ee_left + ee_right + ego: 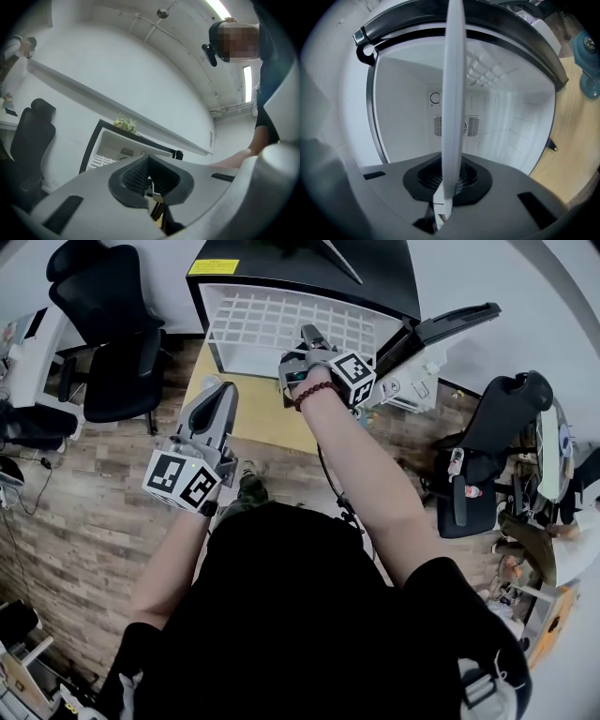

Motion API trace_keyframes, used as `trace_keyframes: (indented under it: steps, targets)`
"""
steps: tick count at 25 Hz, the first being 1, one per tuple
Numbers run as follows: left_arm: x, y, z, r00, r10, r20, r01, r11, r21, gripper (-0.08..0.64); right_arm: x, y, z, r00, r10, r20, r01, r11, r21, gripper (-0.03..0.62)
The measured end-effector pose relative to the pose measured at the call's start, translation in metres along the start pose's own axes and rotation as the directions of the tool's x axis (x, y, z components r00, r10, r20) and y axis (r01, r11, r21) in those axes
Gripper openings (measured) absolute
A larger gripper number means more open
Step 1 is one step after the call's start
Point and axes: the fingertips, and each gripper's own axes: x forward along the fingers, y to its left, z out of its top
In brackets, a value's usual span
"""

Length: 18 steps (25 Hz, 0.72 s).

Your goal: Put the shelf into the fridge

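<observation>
At the fridge (281,263) mouth, right gripper (305,345) pinches the shelf (281,329) flat by its near edge for sliding in; left gripper (214,395), pressed together, hangs back empty.

No words or numbers can be read. A small yellow rectangular label (214,266) sits on the black top of the fridge (375,273), beyond and left of the right gripper (308,335) jaws; its print is too small. The marker cubes (184,480) on it and the left gripper (209,390) bear only black-and-white square patterns.
</observation>
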Motion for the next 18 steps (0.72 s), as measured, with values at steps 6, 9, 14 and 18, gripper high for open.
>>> trace_keyframes:
  steps: [6,9,14,18]
  targets:
    - [-0.004,-0.005,0.001,1.000,-0.012,0.001,0.012,1.000,0.008,0.018,-0.008,-0.002,-0.004,1.000,-0.004,0.004,0.004,1.000,0.001,0.041]
    - [-0.006,-0.005,0.001,1.000,-0.015,0.000,0.015,1.000,0.011,0.018,-0.010,-0.001,-0.006,1.000,-0.005,0.004,0.005,1.000,0.001,0.041]
    - [-0.009,-0.008,0.002,1.000,-0.015,-0.001,0.015,1.000,0.008,0.018,-0.014,-0.001,-0.007,1.000,-0.009,0.006,0.009,1.000,0.002,0.041]
    - [-0.012,-0.009,0.002,1.000,-0.015,-0.002,0.015,1.000,0.010,0.018,-0.018,-0.001,-0.008,1.000,-0.011,0.009,0.011,1.000,0.003,0.041]
